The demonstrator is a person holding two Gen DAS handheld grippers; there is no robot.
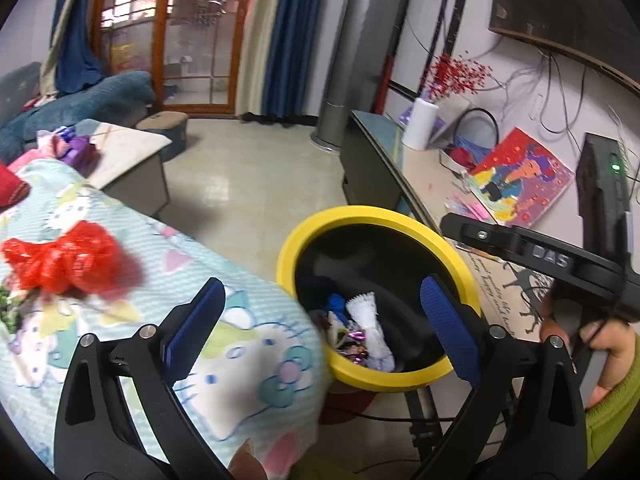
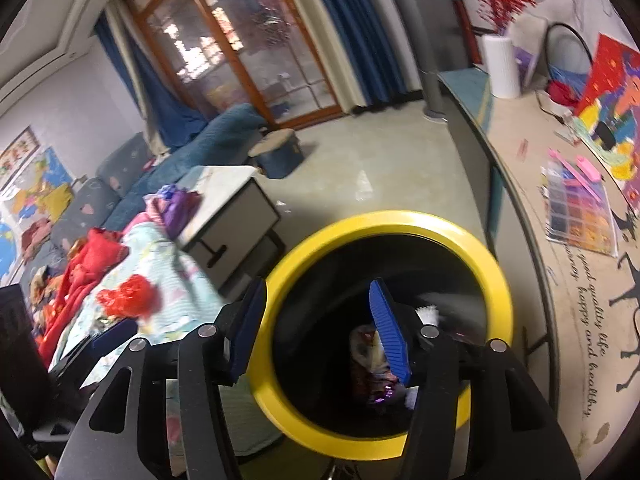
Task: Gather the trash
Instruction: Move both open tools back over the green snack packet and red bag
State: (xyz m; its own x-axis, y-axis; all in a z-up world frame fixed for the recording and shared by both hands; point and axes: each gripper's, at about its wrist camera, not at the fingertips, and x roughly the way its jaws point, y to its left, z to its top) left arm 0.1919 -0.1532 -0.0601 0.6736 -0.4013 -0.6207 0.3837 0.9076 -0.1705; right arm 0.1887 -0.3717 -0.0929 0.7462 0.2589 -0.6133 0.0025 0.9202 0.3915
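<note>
My left gripper (image 1: 320, 320) stands with jaws spread wide and nothing between the blue pads (image 1: 196, 320); its right pad sits over the near rim of the yellow-rimmed bin (image 1: 360, 214) in the lower centre of the left view. My right gripper (image 2: 320, 328) is likewise open and empty, its right pad hanging inside the bin (image 2: 400, 216) mouth, its left pad just outside the rim. Inside the black liner lie collected items: a white crumpled tissue (image 1: 368, 320), a blue scrap (image 1: 336, 306) and shiny wrappers (image 1: 356, 344). At lower right of the left view, the right hand (image 1: 600, 344) holds the other tool. Left of the bin, a red plastic bag (image 1: 68, 256) rests on the cartoon-print blanket (image 1: 248, 344), apart from both grippers. Farther off, at right, a long cabinet top (image 2: 516, 184) carries a white vase (image 1: 420, 124) with red berries. At upper left, a glazed wooden door (image 1: 188, 36).
</note>
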